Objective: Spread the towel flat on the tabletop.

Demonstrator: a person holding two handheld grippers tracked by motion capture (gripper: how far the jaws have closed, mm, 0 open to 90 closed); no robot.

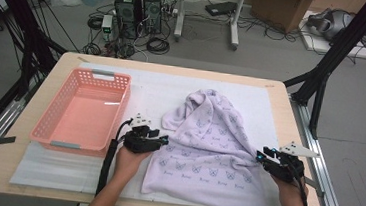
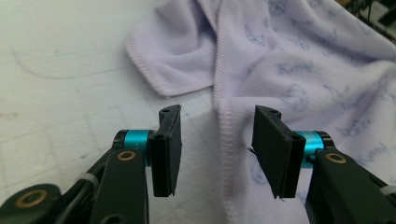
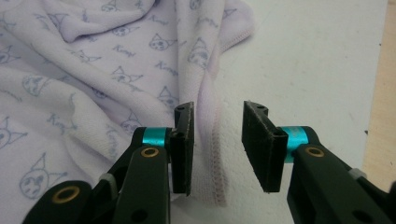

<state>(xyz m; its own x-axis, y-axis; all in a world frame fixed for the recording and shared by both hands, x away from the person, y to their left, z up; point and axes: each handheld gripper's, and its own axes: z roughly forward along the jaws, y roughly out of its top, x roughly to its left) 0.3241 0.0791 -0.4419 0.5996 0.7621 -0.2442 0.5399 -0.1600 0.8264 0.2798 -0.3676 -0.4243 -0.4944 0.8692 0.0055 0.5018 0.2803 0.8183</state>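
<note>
Both grippers' jaws stood apart, each straddling a hemmed edge of the lavender towel (image 1: 212, 145) on the table: left gripper (image 2: 217, 149) at one side edge, right gripper (image 3: 217, 149) at the opposite.

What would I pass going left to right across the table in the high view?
Pink basket → left gripper → lilac printed towel → right gripper.

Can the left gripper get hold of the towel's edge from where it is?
Probably yes: the left gripper stands open with the towel hem lying between its jaws, and nothing blocks it.
</note>
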